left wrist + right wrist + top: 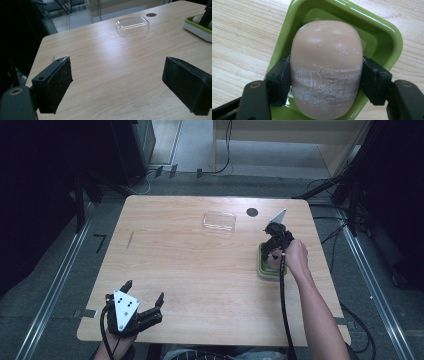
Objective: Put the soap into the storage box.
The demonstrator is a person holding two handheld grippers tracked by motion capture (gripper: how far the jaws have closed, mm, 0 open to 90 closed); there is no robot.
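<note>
At the right side of the wooden table (200,265) the right gripper (274,251) points down into a green soap dish (262,268) that sits close to the table's right edge. Seen along that gripper's own jaws, the two black pads are pressed against the flanks of a pale pink bar of soap (327,65), one on each side at about its middle, so the claw is closed on the soap and has a firm hold of it. The bar is rounded, scuffed white across its lower half, and it stands over the hollow of the dish (384,32), whose green rim shows all round it; whether the soap's underside touches the dish floor I cannot tell. The person's right hand (296,256) wraps the gripper body, and a black cable (285,305) trails back along the forearm. Over at the near left corner of the table the left gripper (145,299) is held low, its jaws spread wide apart with bare wood between them and nothing in its grasp; the grey three-cornered plate (124,309) on top of it faces up. A clear plastic lid (219,221) lies flat on the far middle of the table, well apart from both grippers, with a small dark round hole (252,212) in the tabletop just beyond it to the right.
</note>
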